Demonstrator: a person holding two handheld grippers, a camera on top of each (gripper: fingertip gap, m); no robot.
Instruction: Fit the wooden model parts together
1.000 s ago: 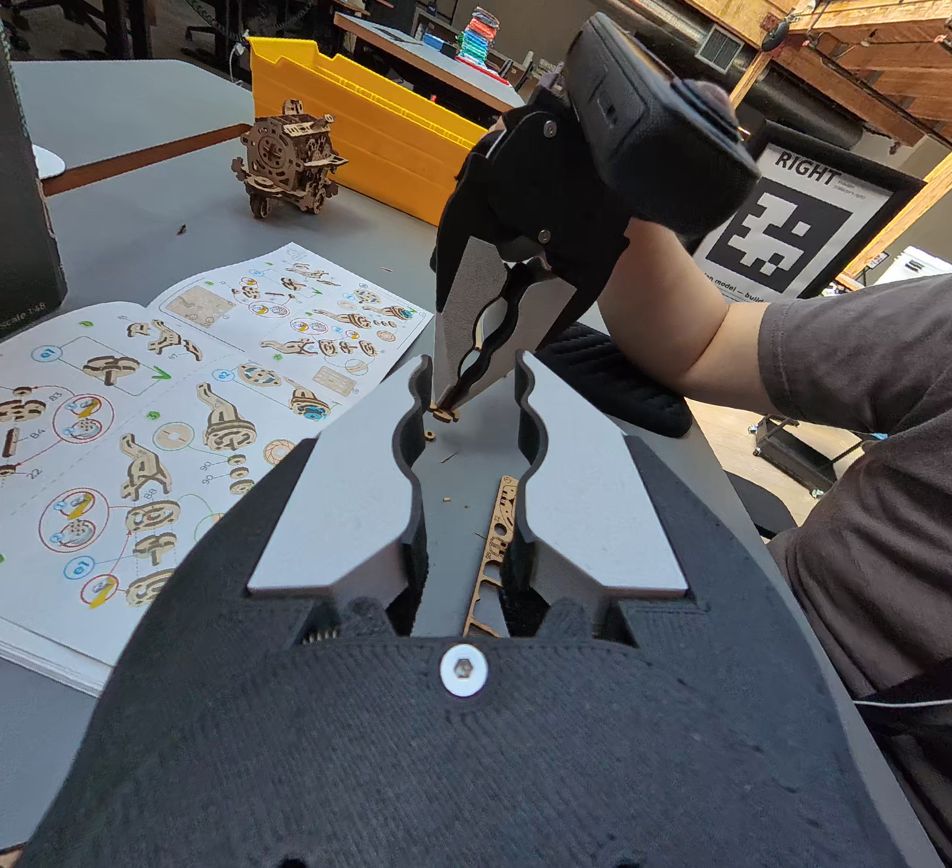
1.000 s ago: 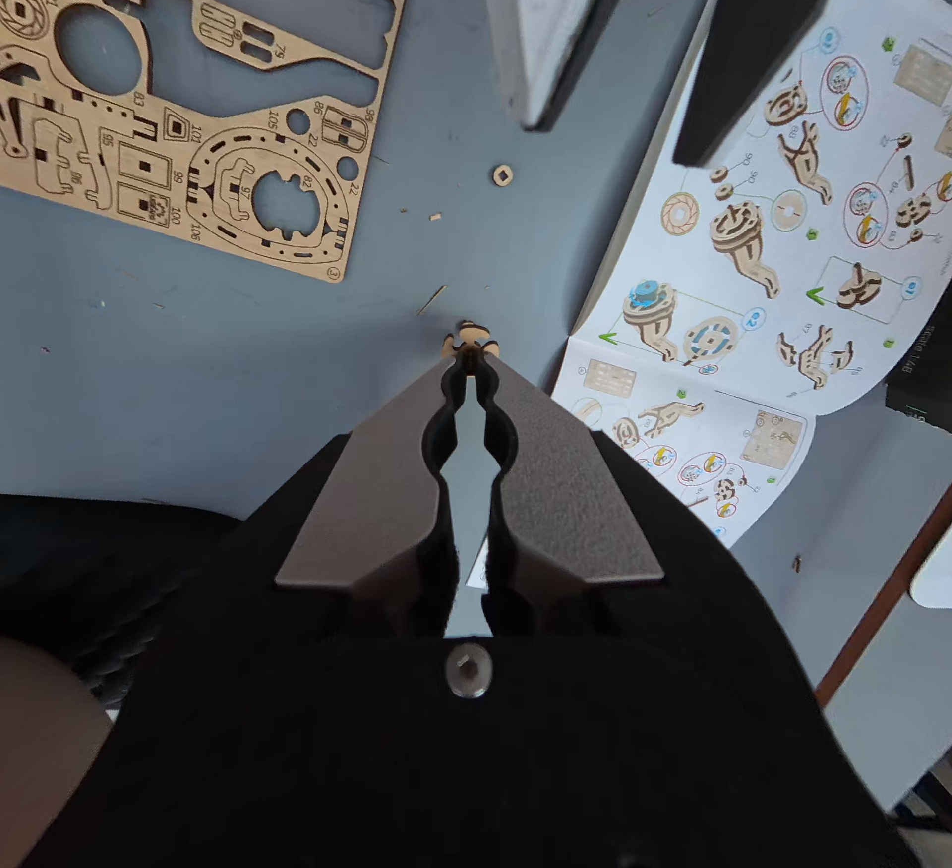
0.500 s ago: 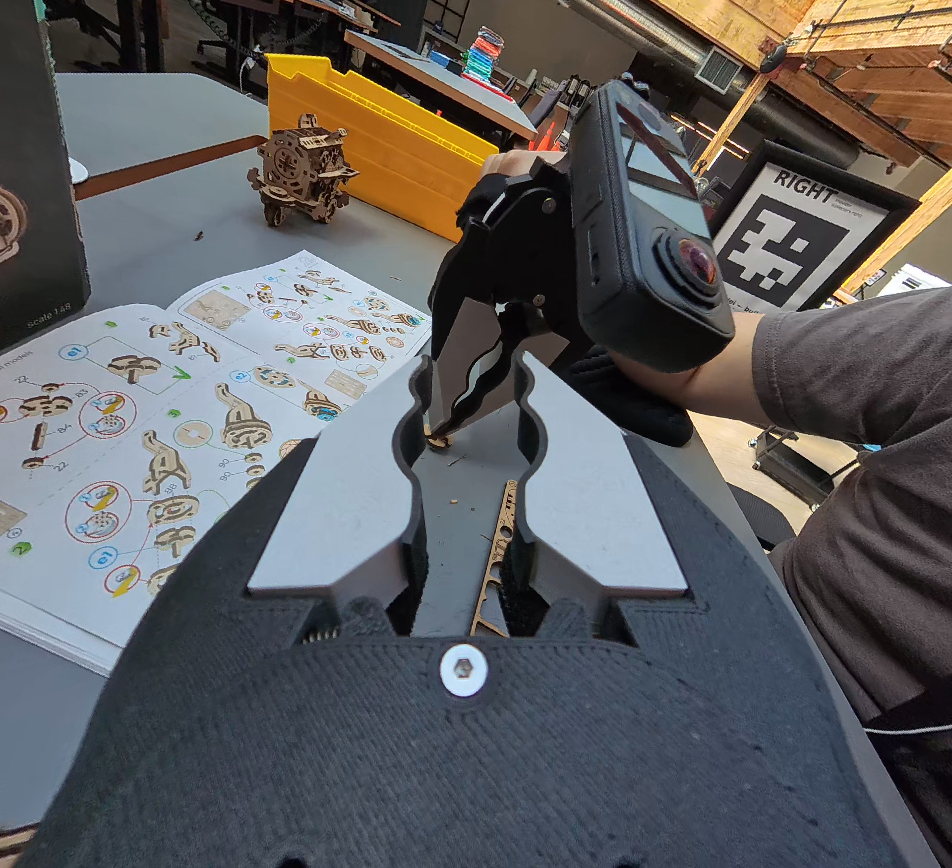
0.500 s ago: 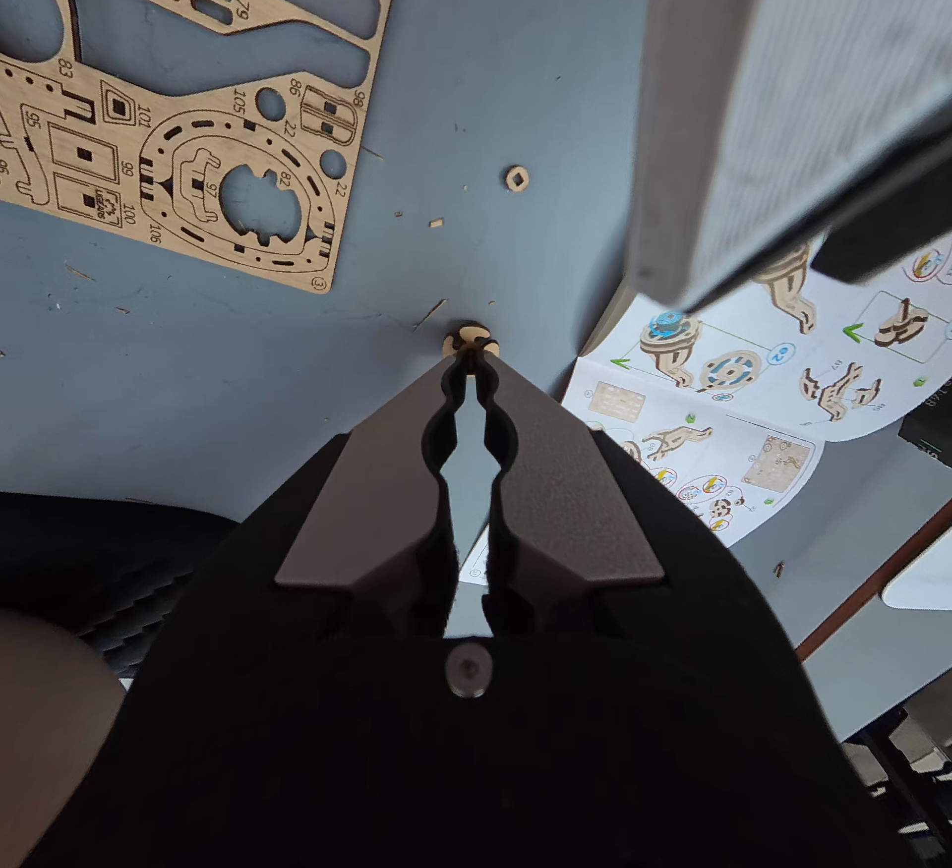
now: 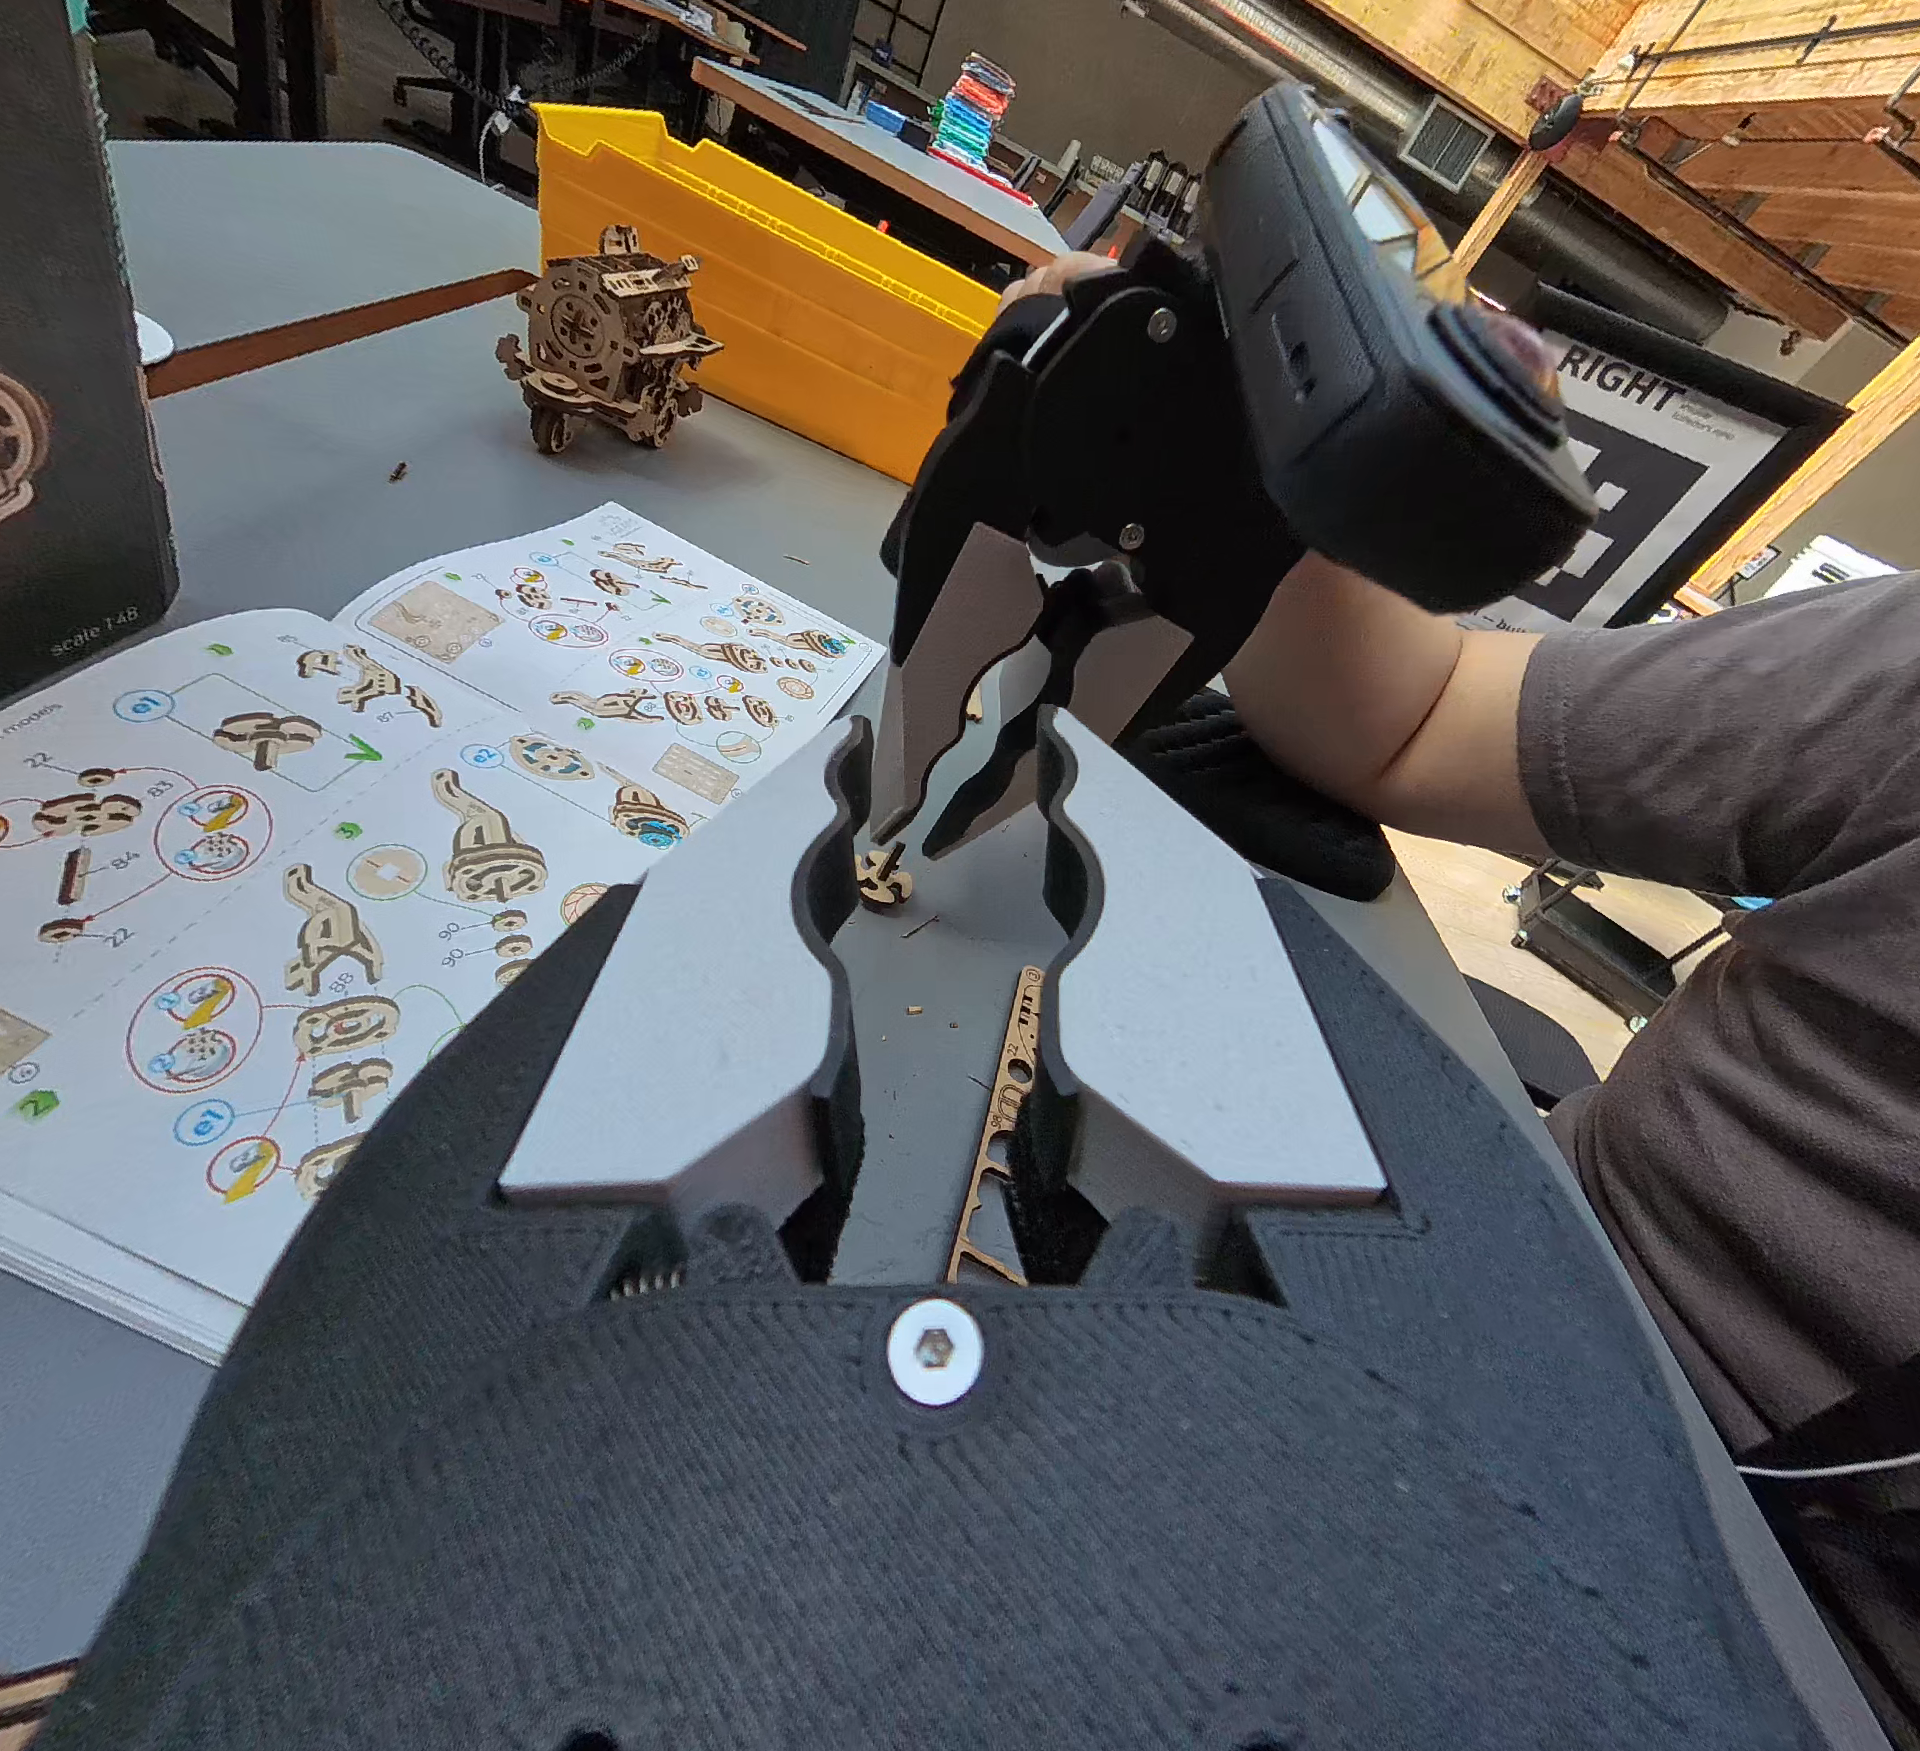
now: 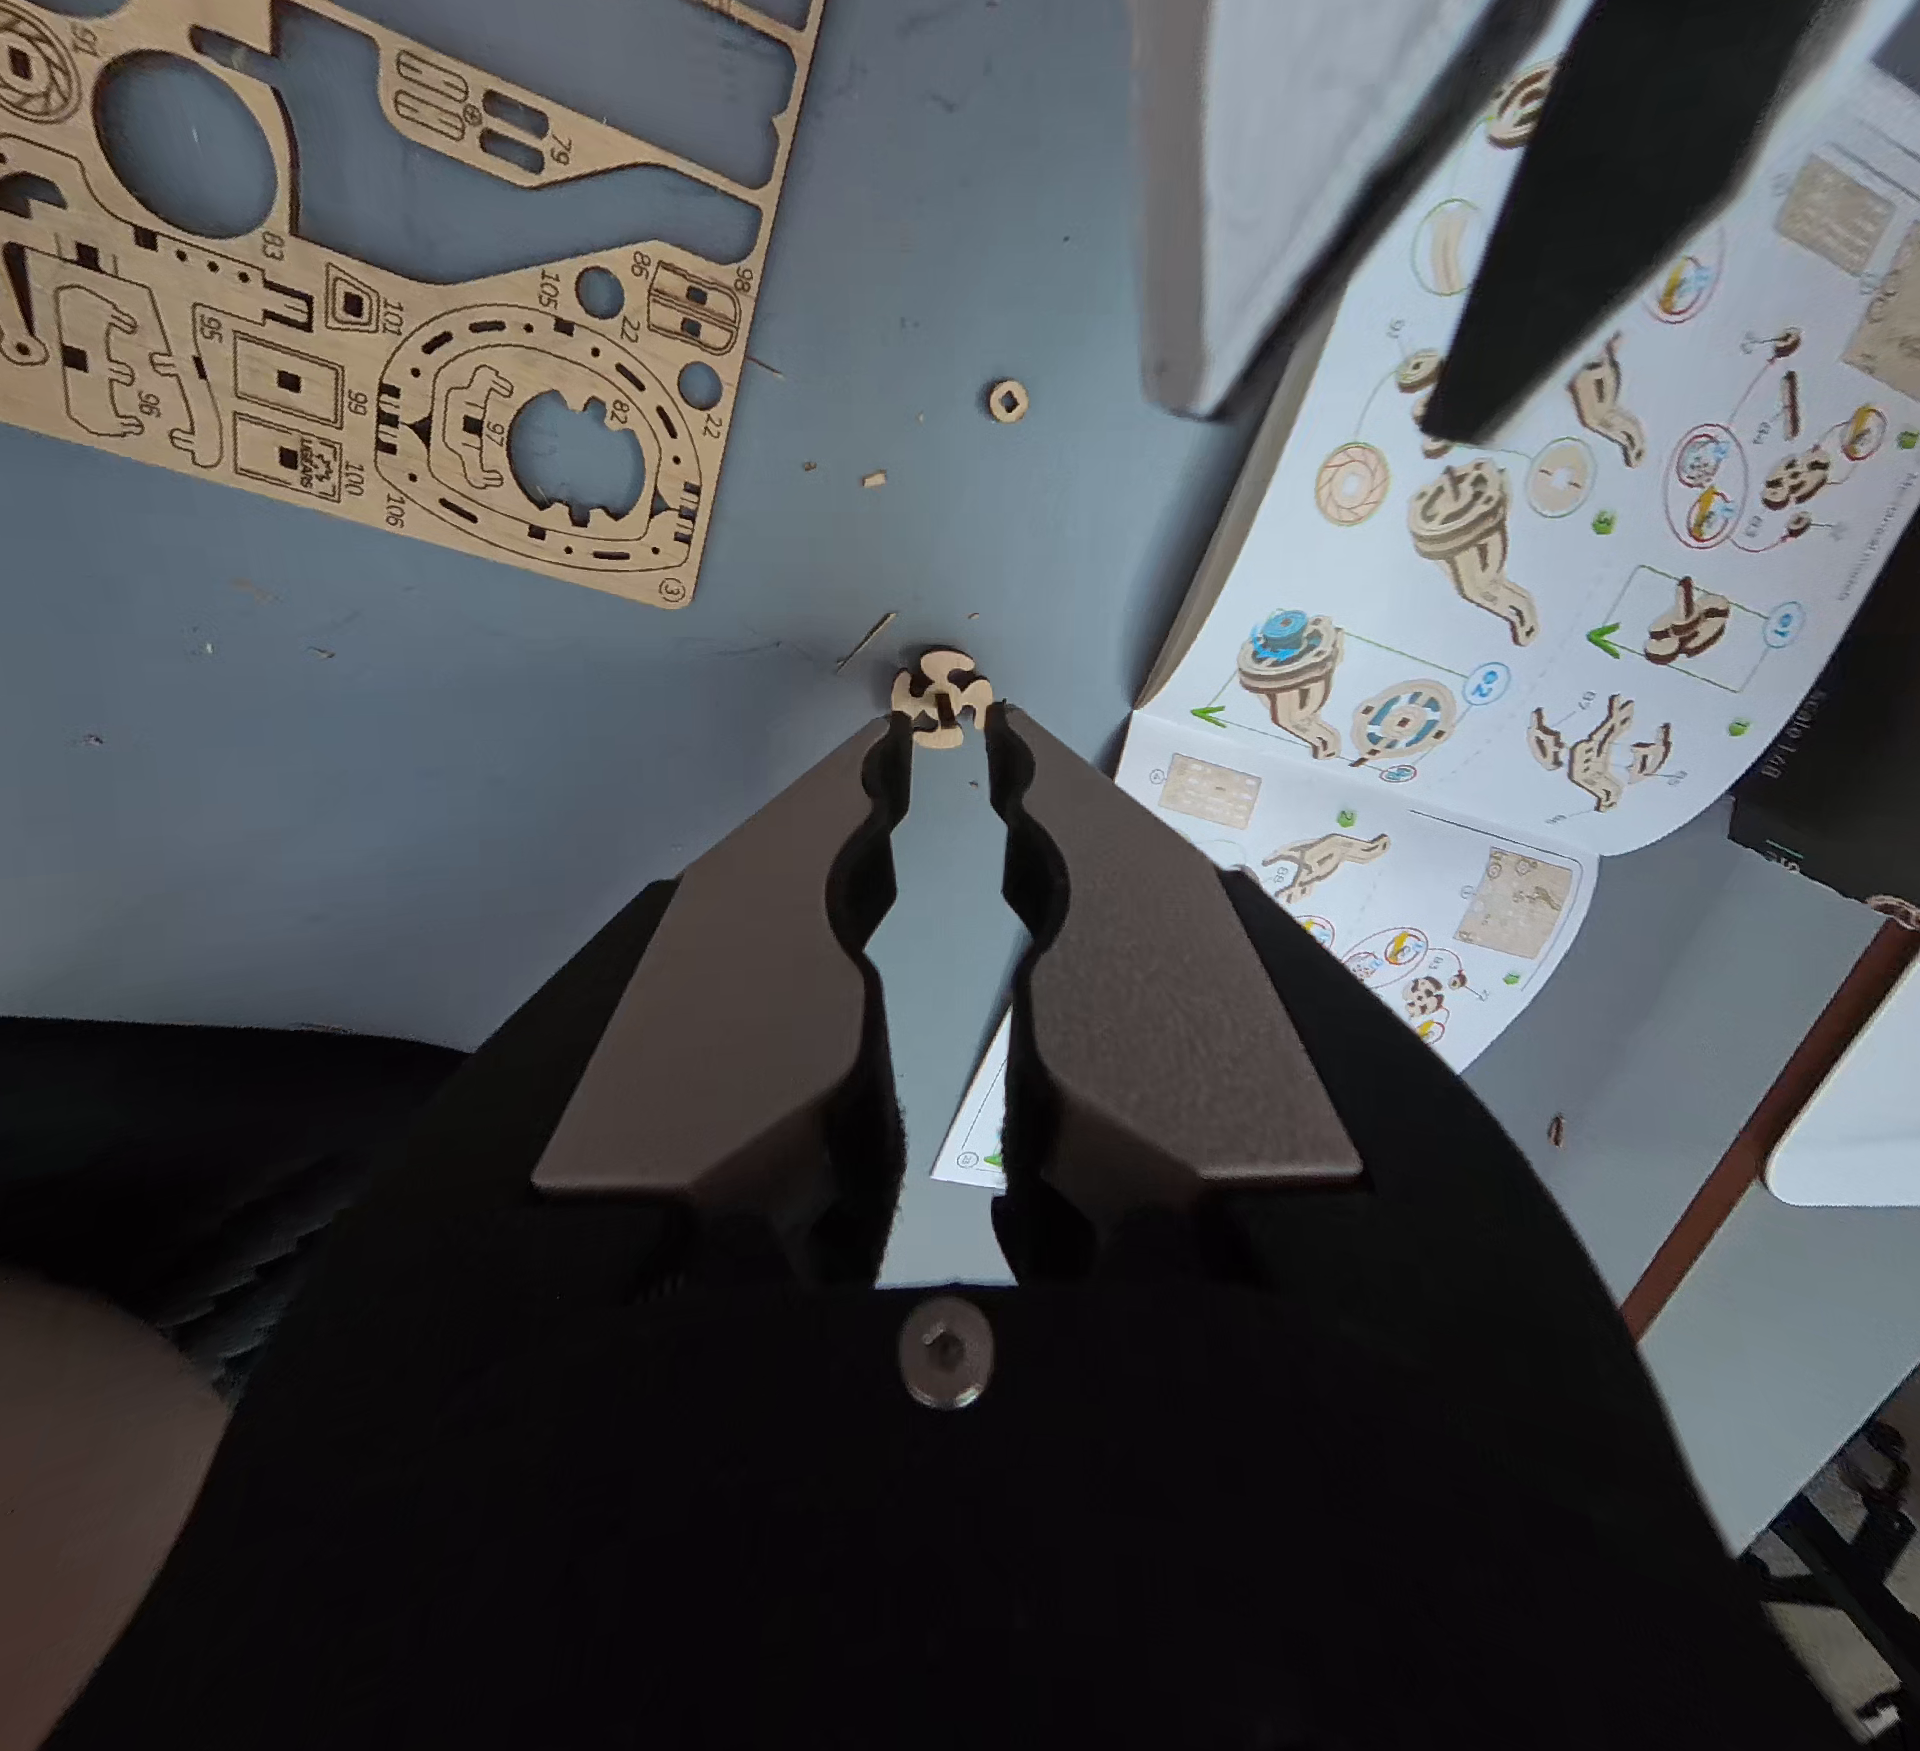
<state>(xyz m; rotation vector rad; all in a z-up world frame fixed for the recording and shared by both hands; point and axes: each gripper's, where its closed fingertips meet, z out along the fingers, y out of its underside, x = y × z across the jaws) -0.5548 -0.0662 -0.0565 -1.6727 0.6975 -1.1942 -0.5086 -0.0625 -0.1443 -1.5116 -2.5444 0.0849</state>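
A small round wooden part (image 6: pixel 935 699) with a short peg in its middle lies on the grey table (image 6: pixel 416 766); it also shows in the left wrist view (image 5: pixel 883 882). My right gripper (image 6: pixel 941 722) is open, tips just above and either side of the part, not clamping it. It shows in the left wrist view (image 5: pixel 909 844) pointing down at the part. My left gripper (image 5: pixel 948 751) is open and empty, level with the table, its tips just short of the part. A tiny wooden washer (image 6: pixel 1006 400) lies loose farther off.
A laser-cut wooden sheet (image 6: pixel 364 299) lies left of the part. An open instruction booklet (image 5: pixel 312 818) lies to the left gripper's left. A finished wooden model (image 5: pixel 608 351), a yellow bin (image 5: pixel 790 319) and a dark box (image 5: pixel 62 351) stand behind. A person's arm (image 5: pixel 1382 714) holds the right gripper. The tips of one gripper are about 10 centimetres away from the tips of the other. From the right gripper's tips to the tiny wooden washer (image 6: pixel 1006 400) is close to 6 centimetres.
My right gripper was shut on the small round part; its fingers have now opened and the part rests on the table. The left gripper has stayed open, shifting slightly.
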